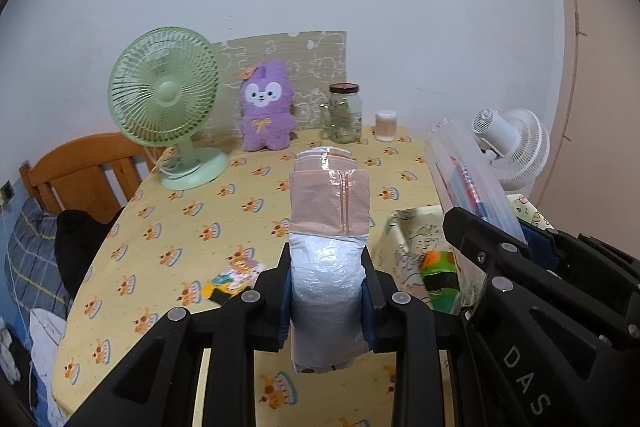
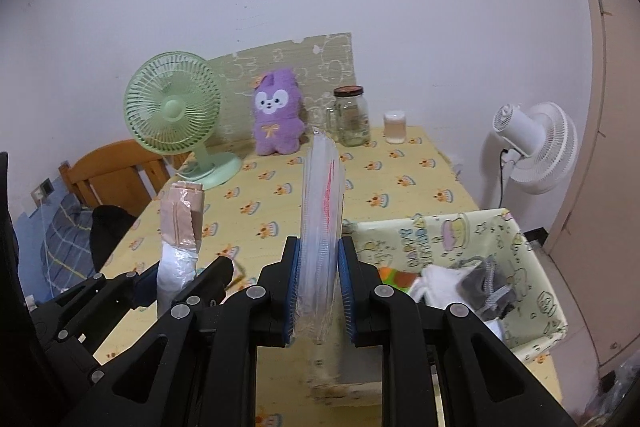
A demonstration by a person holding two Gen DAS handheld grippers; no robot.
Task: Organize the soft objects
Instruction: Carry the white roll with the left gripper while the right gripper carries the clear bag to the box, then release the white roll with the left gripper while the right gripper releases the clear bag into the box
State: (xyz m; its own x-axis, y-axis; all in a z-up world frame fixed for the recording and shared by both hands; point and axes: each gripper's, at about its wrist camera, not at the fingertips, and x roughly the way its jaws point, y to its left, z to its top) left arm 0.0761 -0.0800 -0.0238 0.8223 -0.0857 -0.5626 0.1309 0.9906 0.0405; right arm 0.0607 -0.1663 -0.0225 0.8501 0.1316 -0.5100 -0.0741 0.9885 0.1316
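Lower end of the wrapped packet (image 1: pixel 328 267) runs behind the left tool (image 1: pixel 328 291). The clear bag (image 2: pixel 322 227) in the right tool (image 2: pixel 320 291) smears to blur below. Right of it, the basket (image 2: pixel 532 343) hides its contents partly.

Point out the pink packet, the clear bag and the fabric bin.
pink packet (image 1: pixel 329 203): left wrist view, on its pink upper half.
clear bag (image 2: pixel 322 187): right wrist view, on its edge above the tool.
fabric bin (image 2: pixel 432 239): right wrist view, on its printed near wall.
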